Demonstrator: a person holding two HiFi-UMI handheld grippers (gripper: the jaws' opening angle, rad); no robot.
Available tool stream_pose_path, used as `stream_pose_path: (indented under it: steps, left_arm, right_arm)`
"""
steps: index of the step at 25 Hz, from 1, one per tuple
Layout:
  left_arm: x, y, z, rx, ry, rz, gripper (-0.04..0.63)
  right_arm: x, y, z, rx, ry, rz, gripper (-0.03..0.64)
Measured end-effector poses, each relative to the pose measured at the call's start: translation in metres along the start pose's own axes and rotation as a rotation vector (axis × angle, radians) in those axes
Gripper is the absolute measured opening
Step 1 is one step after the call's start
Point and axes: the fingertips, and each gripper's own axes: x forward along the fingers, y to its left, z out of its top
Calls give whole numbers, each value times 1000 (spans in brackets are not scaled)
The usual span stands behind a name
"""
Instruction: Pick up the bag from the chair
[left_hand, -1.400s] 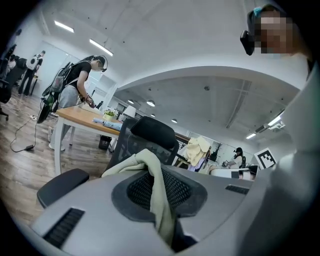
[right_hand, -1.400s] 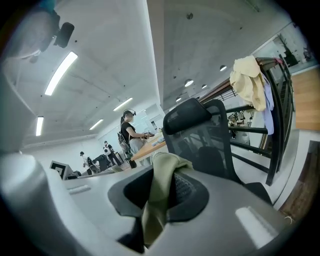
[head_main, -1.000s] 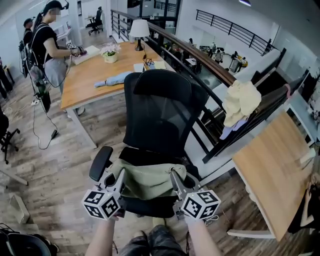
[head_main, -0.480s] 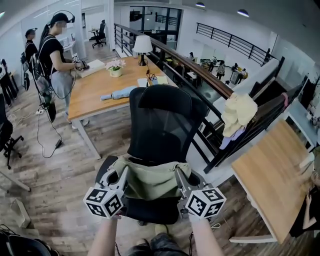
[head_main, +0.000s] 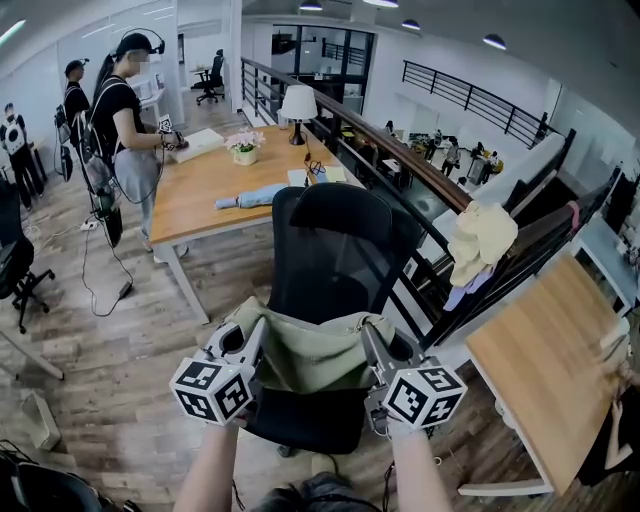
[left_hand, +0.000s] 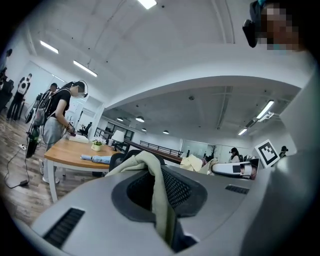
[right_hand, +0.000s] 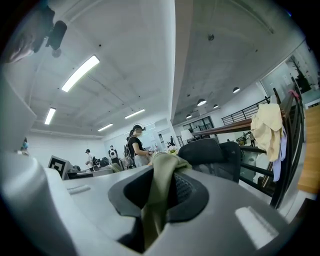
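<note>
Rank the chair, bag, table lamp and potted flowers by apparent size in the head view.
Largest first:
office chair
bag, which nearness to the camera enlarges
table lamp
potted flowers, only slightly smaller than the lamp

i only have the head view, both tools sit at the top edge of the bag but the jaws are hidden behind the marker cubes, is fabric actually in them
Observer: Left tool: yes, its own view shows a fold of the bag clamped between its jaws.
Operator: and the right
Observer: Right tool as well: olive fabric runs down into its closed jaws.
Operator: anything else caught in there
Observer: No, only bag fabric shows between either pair.
</note>
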Motion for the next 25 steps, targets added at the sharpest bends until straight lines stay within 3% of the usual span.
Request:
stream_pose_path:
  steps: [8, 25]
  left_arm:
    - [-3, -8, 28, 91, -24, 17, 26]
    - [-5, -9, 89, 134, -124, 9, 27]
  right_arm:
    - [1, 12, 24, -26, -42, 34, 63]
    - [11, 33, 78, -77, -106, 92, 63]
